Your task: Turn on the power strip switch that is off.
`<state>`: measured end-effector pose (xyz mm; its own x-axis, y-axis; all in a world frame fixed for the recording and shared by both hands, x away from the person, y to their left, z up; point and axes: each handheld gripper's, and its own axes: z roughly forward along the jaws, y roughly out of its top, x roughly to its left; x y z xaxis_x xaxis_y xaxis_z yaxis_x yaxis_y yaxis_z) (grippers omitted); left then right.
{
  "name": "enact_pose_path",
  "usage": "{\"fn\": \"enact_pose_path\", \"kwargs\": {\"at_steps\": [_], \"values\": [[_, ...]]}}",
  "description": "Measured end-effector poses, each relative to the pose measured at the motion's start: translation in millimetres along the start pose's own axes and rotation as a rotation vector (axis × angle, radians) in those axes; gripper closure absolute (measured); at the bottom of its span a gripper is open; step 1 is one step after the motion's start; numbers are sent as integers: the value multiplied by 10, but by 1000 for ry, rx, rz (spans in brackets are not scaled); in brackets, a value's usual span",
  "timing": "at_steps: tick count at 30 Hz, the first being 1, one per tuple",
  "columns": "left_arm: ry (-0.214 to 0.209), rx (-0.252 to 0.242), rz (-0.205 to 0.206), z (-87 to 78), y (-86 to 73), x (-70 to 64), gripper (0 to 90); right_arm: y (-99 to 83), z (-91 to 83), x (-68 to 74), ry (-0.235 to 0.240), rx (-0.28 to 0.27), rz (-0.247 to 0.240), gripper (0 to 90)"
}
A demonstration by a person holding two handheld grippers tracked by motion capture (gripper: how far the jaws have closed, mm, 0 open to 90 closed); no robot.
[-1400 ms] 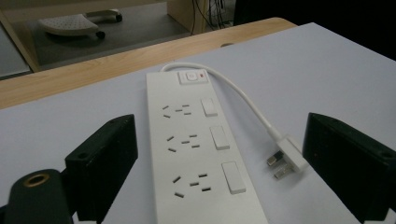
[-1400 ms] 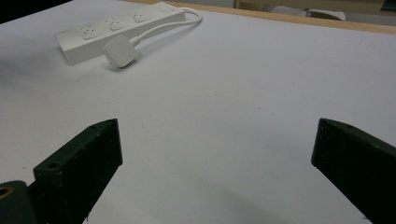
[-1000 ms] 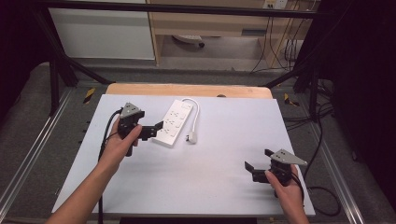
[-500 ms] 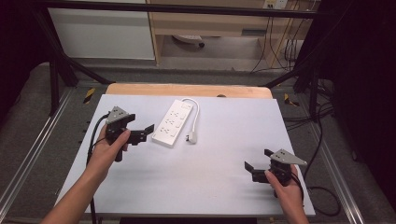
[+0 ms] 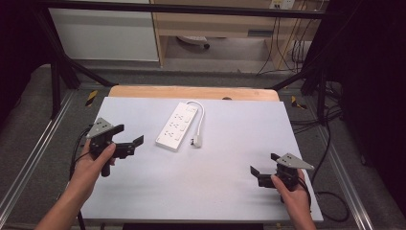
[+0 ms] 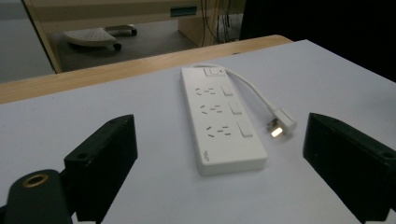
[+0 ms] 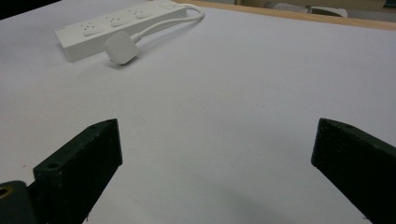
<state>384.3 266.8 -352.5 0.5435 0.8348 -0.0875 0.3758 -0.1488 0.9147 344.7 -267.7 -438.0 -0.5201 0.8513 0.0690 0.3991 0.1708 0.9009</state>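
Grippers both wide open, holding nothing: left gripper (image 5: 127,145) near table's (image 5: 230,191) left edge, right gripper (image 5: 265,170) at near-right corner, well apart. Power strip (image 5: 177,125) lies flat in far-centre, just right of left gripper, w/ cord looping to plug (image 5: 197,142) beside it.

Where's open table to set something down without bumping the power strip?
Bare: between the plug and the right gripper, and the near strip between both hands. Crowded: the power strip with its cable; the left gripper hovers beside it.
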Motion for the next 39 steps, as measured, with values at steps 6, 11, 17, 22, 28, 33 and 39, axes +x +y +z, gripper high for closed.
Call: {"fn": "enact_pose_path", "kwargs": {"at_steps": [6,11,17,22,28,33,39], "values": [[24,-25,-24,-186,-134,87,100,-1,4,6,-2,0,-4,22],[42,-40,-49,-334,-263,154,101,-2,3,7,-3,0,-1,22],[54,-51,-69,-463,-424,207,101,-4,6,7,-4,2,2,23],[60,-46,-83,-516,-562,235,101,-4,10,8,-5,5,0,22],[61,-39,-99,-547,-687,245,102,-5,16,12,-4,8,-2,22],[58,-28,-100,-546,-782,217,105,-5,19,13,-4,9,-2,22],[50,1,-92,-521,-894,173,105,-7,20,14,-6,11,-1,22]]}}
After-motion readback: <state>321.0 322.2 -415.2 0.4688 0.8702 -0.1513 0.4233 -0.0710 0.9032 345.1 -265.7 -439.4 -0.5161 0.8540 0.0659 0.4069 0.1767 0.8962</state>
